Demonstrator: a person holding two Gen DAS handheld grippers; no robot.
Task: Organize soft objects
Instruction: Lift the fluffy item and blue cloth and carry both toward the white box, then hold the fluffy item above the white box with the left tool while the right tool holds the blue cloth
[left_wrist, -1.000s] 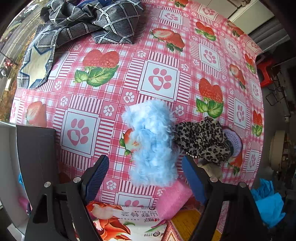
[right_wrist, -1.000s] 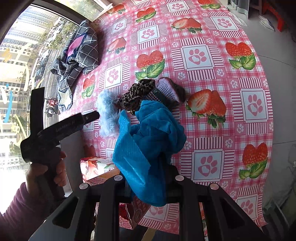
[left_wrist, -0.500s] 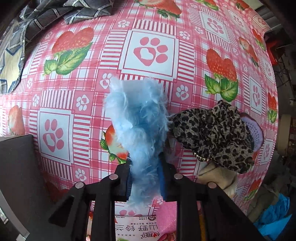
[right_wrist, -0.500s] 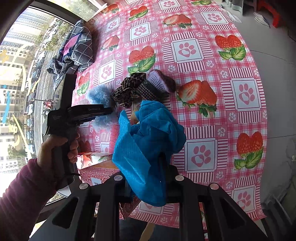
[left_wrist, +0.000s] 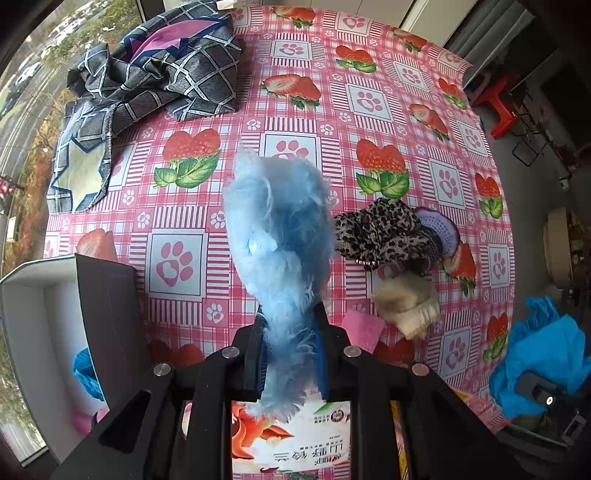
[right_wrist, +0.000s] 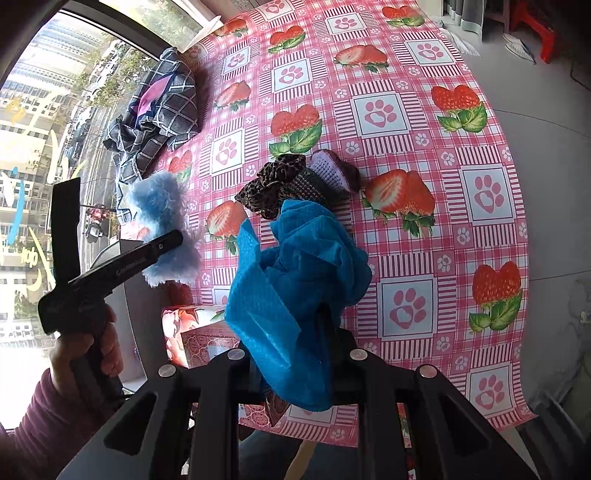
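My left gripper (left_wrist: 290, 347) is shut on a fluffy light-blue cloth (left_wrist: 280, 229) and holds it lifted above the table; it also shows in the right wrist view (right_wrist: 162, 221). My right gripper (right_wrist: 295, 354) is shut on a crumpled bright-blue cloth (right_wrist: 299, 273), held above the table's near edge; that cloth also shows in the left wrist view (left_wrist: 539, 354). On the strawberry tablecloth (left_wrist: 369, 103) lie a leopard-print fabric (left_wrist: 380, 230), a purple knitted piece (left_wrist: 441, 229), a beige fuzzy item (left_wrist: 406, 302) and a pink sponge (left_wrist: 364, 330).
A dark checked cloth (left_wrist: 155, 77) is heaped at the far left of the table. A white box with a dark flap (left_wrist: 48, 325) stands at the left edge and holds blue and pink things. A printed carton (left_wrist: 291, 439) sits under my left gripper. A red stool (left_wrist: 502, 110) stands past the table.
My left gripper closed on the fluffy light-blue cloth and then lifted it off the table and back. My right gripper kept hold of the bright-blue cloth with little movement.
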